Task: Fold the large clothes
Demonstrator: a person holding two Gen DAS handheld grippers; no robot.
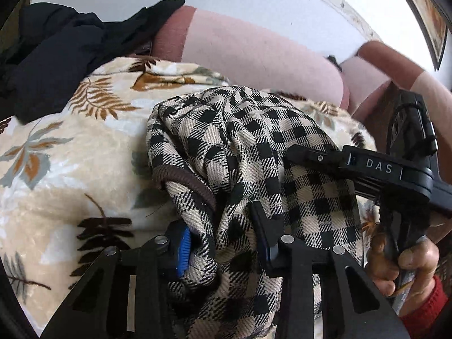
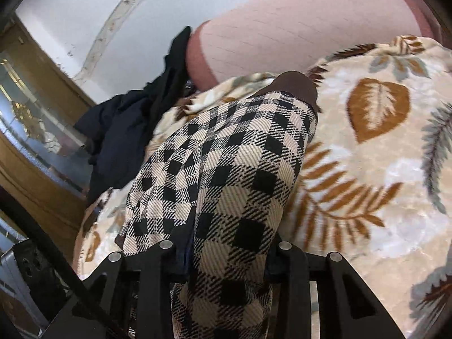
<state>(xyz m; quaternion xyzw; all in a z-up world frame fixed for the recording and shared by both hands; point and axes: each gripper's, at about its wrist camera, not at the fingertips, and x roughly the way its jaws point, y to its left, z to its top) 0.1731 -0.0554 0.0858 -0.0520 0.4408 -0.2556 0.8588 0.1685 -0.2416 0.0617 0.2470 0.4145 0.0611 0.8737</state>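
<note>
Two hand-held grippers pinched the checkered garment [image 1: 243, 152]: left hand-held gripper [image 1: 226, 243] closed on a bunched fold, right hand-held gripper [image 2: 226, 251] closed on another w/ cloth running fwd over the leaf-print blanket [image 2: 367, 169]. Best approach, imo: lift evenly, spread apart, keep edges taut before laying flat.

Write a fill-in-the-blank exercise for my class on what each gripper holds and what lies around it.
1. Both grippers have their jaws shut on the ____ garment.
2. The garment's cuff is ____ in colour.
3. The blanket under it is printed with ____.
4. A ____ garment lies at the blanket's far edge.

Missing words: checked; brown; leaves; dark
</note>
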